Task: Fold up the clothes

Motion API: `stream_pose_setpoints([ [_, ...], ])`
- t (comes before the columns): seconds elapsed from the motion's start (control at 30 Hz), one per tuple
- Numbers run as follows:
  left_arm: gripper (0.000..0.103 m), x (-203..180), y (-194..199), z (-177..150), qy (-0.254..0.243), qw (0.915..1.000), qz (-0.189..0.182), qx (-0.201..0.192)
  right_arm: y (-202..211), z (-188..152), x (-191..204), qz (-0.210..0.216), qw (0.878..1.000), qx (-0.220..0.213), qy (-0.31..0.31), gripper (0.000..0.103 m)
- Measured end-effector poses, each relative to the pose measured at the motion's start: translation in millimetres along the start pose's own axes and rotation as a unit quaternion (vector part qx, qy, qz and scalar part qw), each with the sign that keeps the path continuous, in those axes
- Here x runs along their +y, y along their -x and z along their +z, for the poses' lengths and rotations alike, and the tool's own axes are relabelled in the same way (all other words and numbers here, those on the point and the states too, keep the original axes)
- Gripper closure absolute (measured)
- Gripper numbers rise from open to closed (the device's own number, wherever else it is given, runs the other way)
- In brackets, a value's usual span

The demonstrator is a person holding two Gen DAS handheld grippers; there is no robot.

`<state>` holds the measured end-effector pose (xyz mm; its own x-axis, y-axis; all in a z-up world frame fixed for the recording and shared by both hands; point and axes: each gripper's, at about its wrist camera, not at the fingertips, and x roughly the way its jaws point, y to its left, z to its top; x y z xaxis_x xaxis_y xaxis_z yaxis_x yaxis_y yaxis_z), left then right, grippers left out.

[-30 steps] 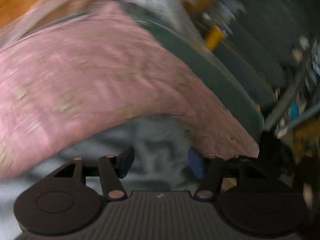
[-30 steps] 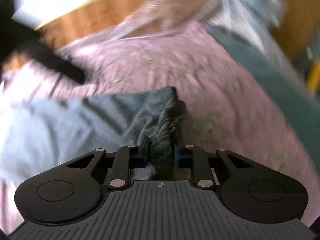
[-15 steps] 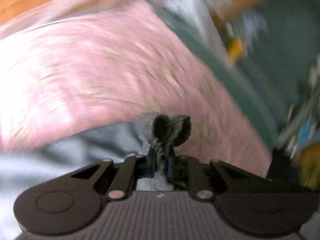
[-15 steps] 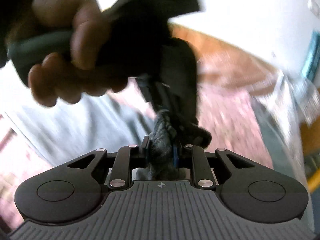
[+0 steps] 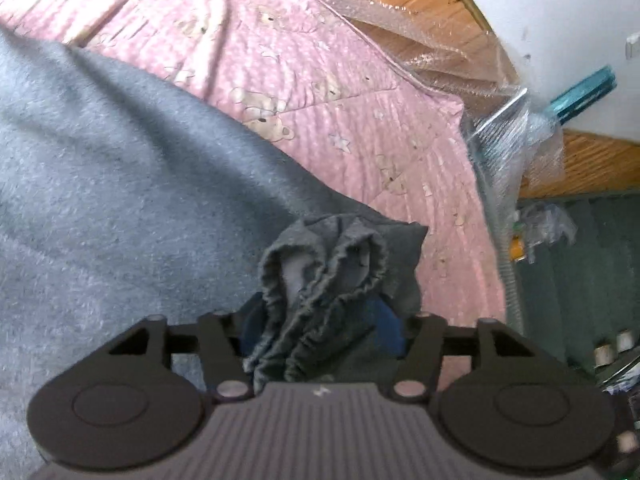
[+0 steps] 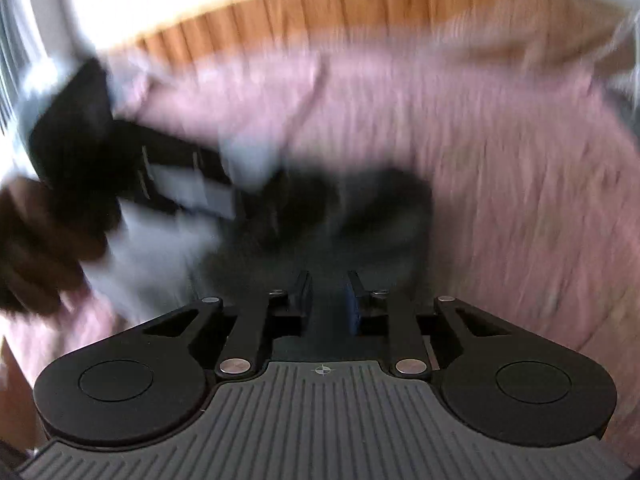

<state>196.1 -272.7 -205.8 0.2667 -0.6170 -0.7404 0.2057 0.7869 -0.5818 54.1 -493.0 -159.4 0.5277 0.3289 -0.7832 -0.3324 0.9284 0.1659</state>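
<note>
Grey fleece garment (image 5: 120, 184) lying on pink quilted bedspread (image 5: 360, 128), bunched hem sitting between parted left claw (image 5: 320, 332); right claw (image 6: 328, 296) parted, empty; advising releasing flat, smoothing edges

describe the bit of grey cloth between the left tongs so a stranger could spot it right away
Start from the pink quilt printed with teddy bears and stars, then find the big grey garment lying across it. At its near corner, between the left tongs, sits the bunched hem: ruffled, stitched edges gathered into folds, unlike the smooth cloth around it.
</note>
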Motion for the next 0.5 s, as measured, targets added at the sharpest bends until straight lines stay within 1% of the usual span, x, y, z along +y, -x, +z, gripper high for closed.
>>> stream_pose_setpoints([
  [0.03, 0.044, -4, -3, 1, -0.013, 0.9998, 0.015, 0.000, -10, -6, 4, 0.005, 0.999, 0.032, 0.007, 0.082],
  [0.07, 0.044, -9, -7, 1, -0.028, 0.9990, 0.034, -0.001, -10, -9, 6, 0.009, 0.999, 0.033, 0.017, 0.082],
  [0.13, 0.045, -15, -11, 3, -0.049, 0.9969, 0.062, -0.003, -3, -5, 3, 0.018, 0.999, 0.029, 0.017, 0.082],
  [0.2, 0.044, -17, -15, 6, -0.054, 0.9966, 0.062, -0.004, 6, 6, -5, 0.023, 1.000, 0.016, 0.007, 0.082],
  [0.23, 0.044, -18, -18, 8, -0.057, 0.9963, 0.064, -0.004, 7, 14, -13, 0.017, 1.000, 0.002, -0.003, 0.081],
  [0.27, 0.048, -19, -23, 8, -0.061, 0.9958, 0.068, -0.003, 6, 20, -20, 0.009, 1.000, -0.010, -0.011, 0.077],
  [0.3, 0.088, -20, -22, 8, -0.062, 0.9954, 0.072, -0.006, 6, 27, -27, 0.001, 1.000, -0.022, -0.019, 0.077],
  [0.33, 0.089, -19, -17, 8, -0.061, 0.9952, 0.075, -0.013, 2, 32, -32, -0.002, 0.999, -0.026, -0.021, 0.077],
  [0.4, 0.090, -18, -7, 7, -0.057, 0.9946, 0.082, -0.027, -22, 37, -36, 0.009, 1.000, -0.004, -0.005, 0.077],
  [0.43, 0.090, -18, -2, 6, -0.055, 0.9942, 0.085, -0.035, -35, 37, -37, 0.017, 1.000, 0.014, 0.005, 0.077],
  [0.47, 0.090, -17, 4, 6, -0.053, 0.9938, 0.089, -0.042, -45, 31, -34, 0.027, 0.999, 0.033, 0.023, 0.075],
  [0.5, 0.089, -17, 9, 5, -0.051, 0.9932, 0.092, -0.049, -45, 25, -29, 0.032, 0.998, 0.033, 0.048, 0.070],
])
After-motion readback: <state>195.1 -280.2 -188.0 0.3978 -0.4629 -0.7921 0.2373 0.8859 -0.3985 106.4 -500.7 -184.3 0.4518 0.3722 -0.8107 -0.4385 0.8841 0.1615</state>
